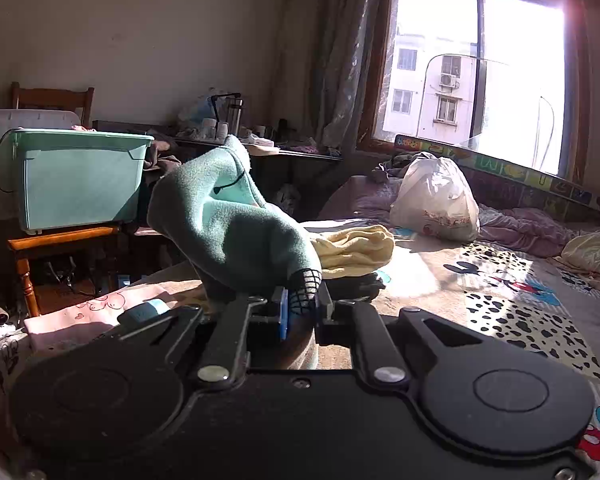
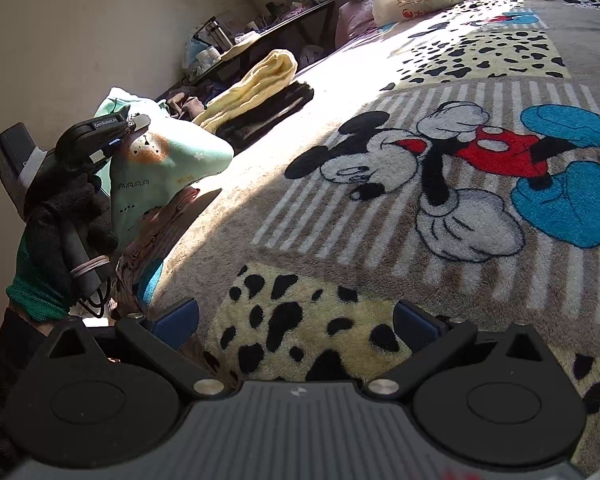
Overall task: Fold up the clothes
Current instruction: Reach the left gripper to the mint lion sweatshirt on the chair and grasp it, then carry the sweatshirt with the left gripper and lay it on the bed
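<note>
Take the cartoon-mouse blanket (image 2: 440, 168) that covers the bed as your landmark; every place below is given against it.

Nearest to you, your right gripper (image 2: 296, 326) hovers over the spotted patch at the near edge of that blanket. Its jaws stand wide apart and hold nothing, so this tool is free to take a second edge of cloth.

To the left of the blanket's near edge, your left gripper (image 1: 302, 312) has its jaws clamped on a corner of the green garment (image 1: 228, 220). The corner caught between the pads shows a dark net pattern. The garment is lifted off the bed and stands up in a bunched hump above the tool. In the right wrist view the same garment (image 2: 168, 160) shows a pale printed face, with your gloved left hand (image 2: 66, 220) on the handle below it. Held by one corner, the cloth hangs free; this is probably meant to let it drop open before it is laid flat.

Under and beside the raised garment, on the blanket's left margin, lies a pinkish cloth (image 2: 156, 236).

Farther along that margin a yellow folded cloth (image 2: 256, 84) rests on a dark folded item (image 2: 276, 108). This looks like a pile kept clear of the open middle of the blanket.

Beyond the blanket's far end sits a white plastic bag (image 1: 436, 200). Off the bed to the left, a teal storage box (image 1: 76, 180) stands on a wooden chair.
</note>
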`<act>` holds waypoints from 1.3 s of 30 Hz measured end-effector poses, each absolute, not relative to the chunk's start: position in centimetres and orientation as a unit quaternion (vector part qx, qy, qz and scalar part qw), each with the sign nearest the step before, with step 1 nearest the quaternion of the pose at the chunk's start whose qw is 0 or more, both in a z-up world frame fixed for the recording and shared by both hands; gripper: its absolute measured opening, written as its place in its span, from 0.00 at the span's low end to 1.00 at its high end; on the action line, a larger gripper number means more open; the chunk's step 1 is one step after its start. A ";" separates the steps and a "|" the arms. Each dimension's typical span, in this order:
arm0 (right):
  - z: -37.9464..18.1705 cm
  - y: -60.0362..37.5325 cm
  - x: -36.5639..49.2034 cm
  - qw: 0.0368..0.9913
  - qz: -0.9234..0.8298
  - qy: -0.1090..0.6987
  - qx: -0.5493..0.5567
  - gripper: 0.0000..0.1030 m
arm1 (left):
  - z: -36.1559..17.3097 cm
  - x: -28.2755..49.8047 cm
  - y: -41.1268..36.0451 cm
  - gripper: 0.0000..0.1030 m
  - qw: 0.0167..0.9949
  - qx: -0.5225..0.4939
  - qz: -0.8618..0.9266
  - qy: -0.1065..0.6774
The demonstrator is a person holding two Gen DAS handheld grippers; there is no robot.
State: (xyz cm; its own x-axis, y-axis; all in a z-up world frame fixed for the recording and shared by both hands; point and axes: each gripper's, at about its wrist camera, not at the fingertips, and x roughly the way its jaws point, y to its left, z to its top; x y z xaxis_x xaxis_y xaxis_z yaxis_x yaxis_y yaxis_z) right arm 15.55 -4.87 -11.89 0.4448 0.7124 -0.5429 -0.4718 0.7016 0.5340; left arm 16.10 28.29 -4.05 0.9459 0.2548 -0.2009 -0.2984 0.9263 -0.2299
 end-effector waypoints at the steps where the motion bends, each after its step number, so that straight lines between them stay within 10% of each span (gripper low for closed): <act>1: -11.6 -5.8 15.5 0.840 0.347 0.386 0.158 1.00 | -3.4 16.1 27.3 0.09 0.982 -0.132 0.114 0.071; 10: -8.5 -15.7 13.8 0.878 0.281 0.335 0.193 1.00 | 1.9 16.3 16.9 0.09 0.958 -0.220 -0.180 -0.043; 22: -10.9 -24.4 11.4 0.894 0.224 0.331 0.202 0.99 | -8.8 20.2 7.4 0.17 0.914 0.081 -0.277 0.285; 28: -10.2 -24.4 13.9 0.893 0.250 0.313 0.204 0.83 | -8.9 19.2 12.5 0.46 0.932 -0.028 -0.246 0.266; 39: -5.9 -23.7 25.9 0.874 0.298 0.327 0.201 0.83 | -10.2 23.9 14.0 0.44 0.903 -0.190 -0.227 0.311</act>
State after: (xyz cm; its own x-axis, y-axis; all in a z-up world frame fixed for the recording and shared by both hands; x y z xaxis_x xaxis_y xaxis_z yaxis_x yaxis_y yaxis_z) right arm 25.92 -23.74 -5.91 0.6085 0.6519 -0.4524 -0.3892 0.7421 0.5457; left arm 23.93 14.04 -10.18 0.7042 -0.5278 -0.4749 0.2913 0.8248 -0.4846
